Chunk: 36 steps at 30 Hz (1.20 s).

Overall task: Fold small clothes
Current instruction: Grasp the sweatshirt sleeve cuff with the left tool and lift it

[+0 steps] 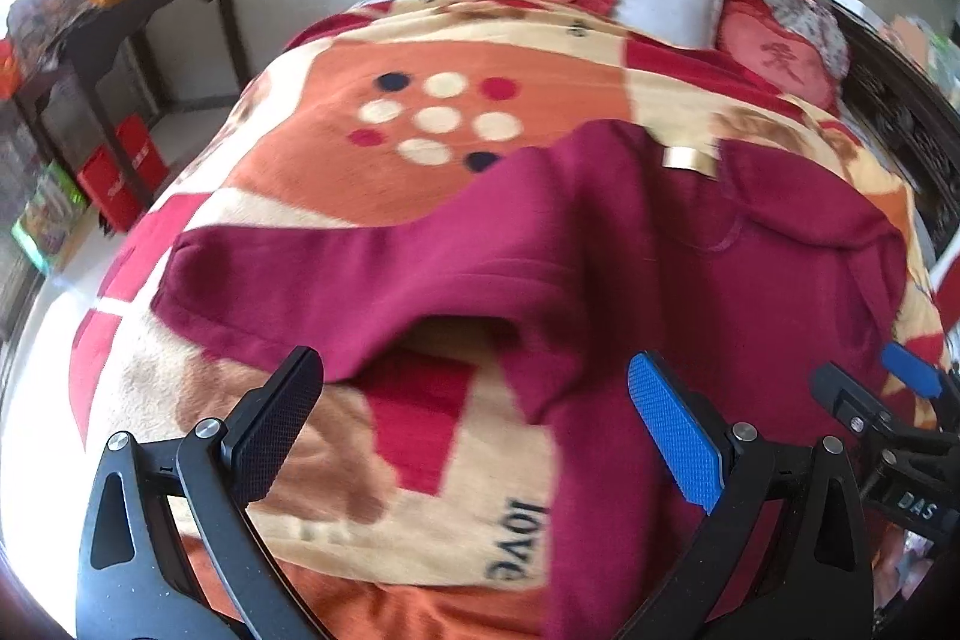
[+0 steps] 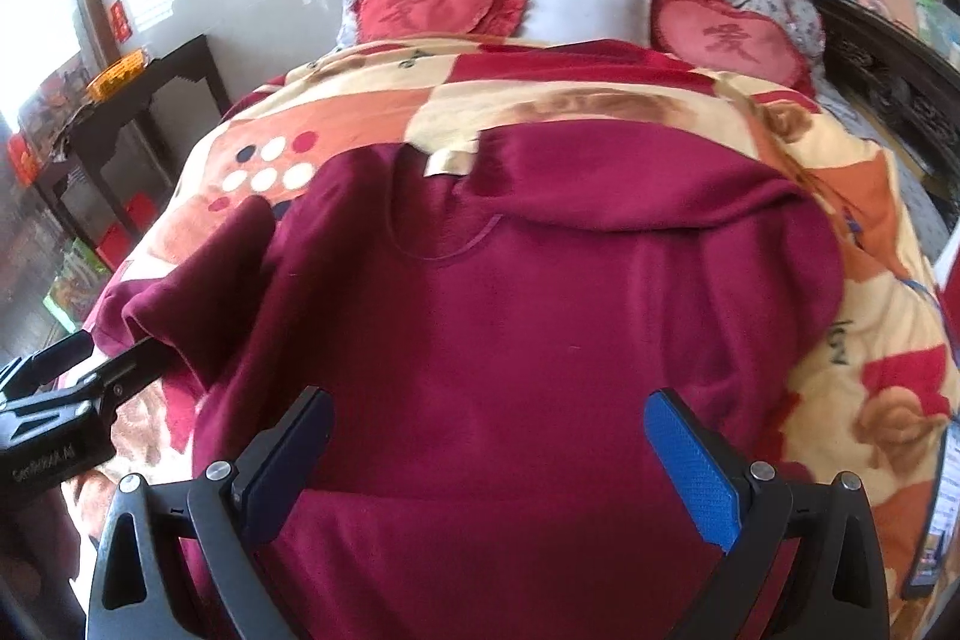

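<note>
While it lies spread on the blanket, garment: one maroon sweater (image 2: 510,340), soft fleecy knit, round neckline, pale label at the collar.
Blanket (image 1: 336,112): plush, orange, cream and red patches, dotted circle.
Cushions beyond the sweater: two red heart-shaped (image 2: 438,1), frilled; one white rectangular pillow (image 2: 591,1).
Left gripper (image 1: 474,424): released, jaws wide, over the sweater's sleeve edge.
Right gripper (image 2: 489,466): released, above the sweater's body.

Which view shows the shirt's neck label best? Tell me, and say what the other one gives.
The right wrist view: the pale neck label sits near centre above the collar seam of the maroon shirt, fairly sharp. The left wrist view also shows the label, but farther off to the right and blurred.
</note>
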{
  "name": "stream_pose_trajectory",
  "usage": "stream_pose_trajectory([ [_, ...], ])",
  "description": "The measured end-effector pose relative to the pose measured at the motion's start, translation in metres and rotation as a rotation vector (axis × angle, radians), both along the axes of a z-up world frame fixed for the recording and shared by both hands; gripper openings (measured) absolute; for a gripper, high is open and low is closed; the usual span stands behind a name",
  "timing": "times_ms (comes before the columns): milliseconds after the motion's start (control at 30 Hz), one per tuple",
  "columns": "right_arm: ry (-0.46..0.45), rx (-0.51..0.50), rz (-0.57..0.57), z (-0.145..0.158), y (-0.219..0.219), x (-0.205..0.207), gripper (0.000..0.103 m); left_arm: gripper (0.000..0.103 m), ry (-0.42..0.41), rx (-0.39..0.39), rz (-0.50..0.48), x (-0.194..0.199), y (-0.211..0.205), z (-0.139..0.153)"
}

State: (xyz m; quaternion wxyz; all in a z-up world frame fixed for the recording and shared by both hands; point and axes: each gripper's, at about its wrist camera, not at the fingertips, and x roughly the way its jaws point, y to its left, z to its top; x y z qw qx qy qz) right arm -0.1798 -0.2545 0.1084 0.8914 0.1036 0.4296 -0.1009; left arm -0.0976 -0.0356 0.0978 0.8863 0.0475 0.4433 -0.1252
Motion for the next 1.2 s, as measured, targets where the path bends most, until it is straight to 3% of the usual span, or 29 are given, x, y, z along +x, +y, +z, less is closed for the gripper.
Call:
stream_pose_trajectory([
  [200, 0.020, -0.020, 0.046, -0.003, 0.013, 0.010, 0.103, 0.102, 0.045, -0.013, 0.129, 0.033, 0.053, -0.012],
  [433, 0.039, 0.033, 0.051, -0.012, 0.011, 0.018, 0.103, 0.100, 0.102, -0.049, 0.330, 0.053, 0.116, -0.029],
  [567, 0.046, 0.038, 0.056, -0.014, 0.011, 0.022, 0.103, 0.099, 0.149, -0.143, 0.408, 0.066, 0.140, -0.043],
  [633, 0.053, 0.038, 0.060, -0.015, 0.012, 0.024, 0.103, 0.094, 0.157, -0.147, 0.441, 0.077, 0.146, -0.050],
  [833, 0.060, 0.027, 0.063, -0.014, 0.012, 0.024, 0.103, 0.068, 0.110, -0.190, 0.461, 0.102, 0.150, -0.063],
  [900, 0.060, 0.030, 0.054, -0.014, 0.010, 0.023, 0.103, 0.017, 0.105, -0.211, 0.426, 0.107, 0.149, -0.060],
  [967, 0.061, 0.035, 0.047, -0.013, 0.007, 0.022, 0.103, 0.012, 0.143, -0.262, 0.399, 0.114, 0.151, -0.056],
  [1033, 0.055, 0.033, 0.044, -0.011, 0.005, 0.020, 0.103, 0.011, 0.113, -0.291, 0.367, 0.115, 0.153, -0.035],
  [1200, 0.031, 0.049, 0.017, -0.006, -0.004, 0.014, 0.103, 0.011, -0.090, -0.280, 0.286, 0.111, 0.151, 0.059],
])
